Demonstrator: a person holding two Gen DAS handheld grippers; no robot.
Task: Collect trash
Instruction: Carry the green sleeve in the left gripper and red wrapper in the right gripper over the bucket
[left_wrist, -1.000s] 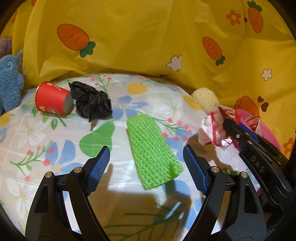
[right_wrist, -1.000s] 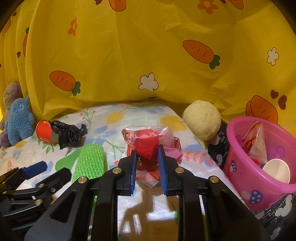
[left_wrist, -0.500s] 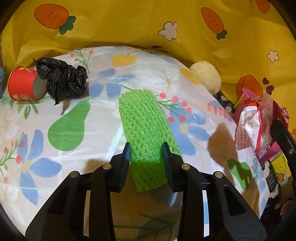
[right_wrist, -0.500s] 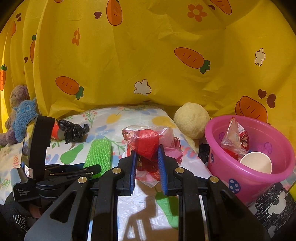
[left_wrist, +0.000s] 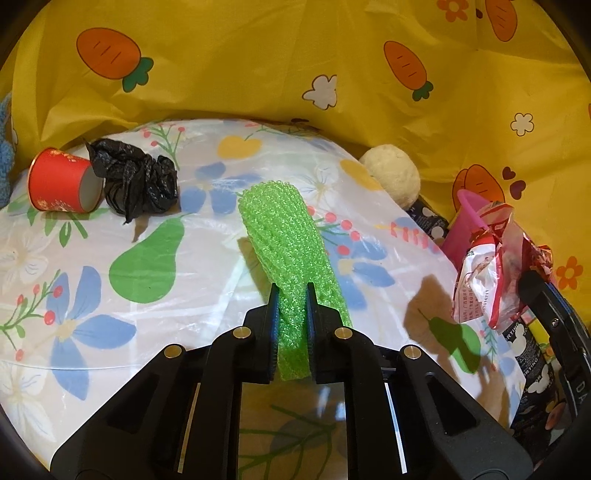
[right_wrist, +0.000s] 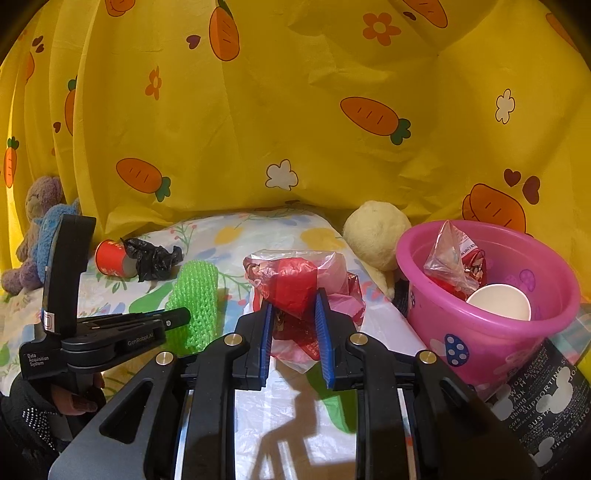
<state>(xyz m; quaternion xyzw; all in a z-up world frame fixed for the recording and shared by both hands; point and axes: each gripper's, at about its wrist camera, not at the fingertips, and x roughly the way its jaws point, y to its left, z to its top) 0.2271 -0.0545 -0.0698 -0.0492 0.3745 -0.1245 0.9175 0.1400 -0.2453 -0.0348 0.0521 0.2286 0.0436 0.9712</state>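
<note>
The left gripper (left_wrist: 291, 295) has just been closing, and its fingers (left_wrist: 274, 314) now clamp the near end of the green foam net (left_wrist: 284, 236), which bunches into a narrow ridge between the pads. The rest of the net runs away from the fingers toward the far side, its far end resting on the flowered sheet over the bench (left_wrist: 155, 321), or lifting only slightly; I cannot tell which. So the step in hand on this side is the pick-up, with the grip made and the lift not yet done. The next move calls for raising the net clear of the sheet and carrying it right to the pink bucket (right_wrist: 491, 325); the net is soft and springy, so it may sag or slip if the grip is shallow.

The right gripper (right_wrist: 293, 295) has its blue fingers (right_wrist: 266, 332) clamped on a crumpled red and clear plastic bag (right_wrist: 295, 277), held above the bench just left of the bucket. This side looks further along: what remains is to bring the bag over the rim and let go.

Farther left, near the back, a red paper cup (left_wrist: 64, 181) lies on its side touching a crumpled black bag (left_wrist: 136, 181), both still to collect. The bucket already holds a wrapper (right_wrist: 454, 258) and a white cup (right_wrist: 498, 301).
</note>
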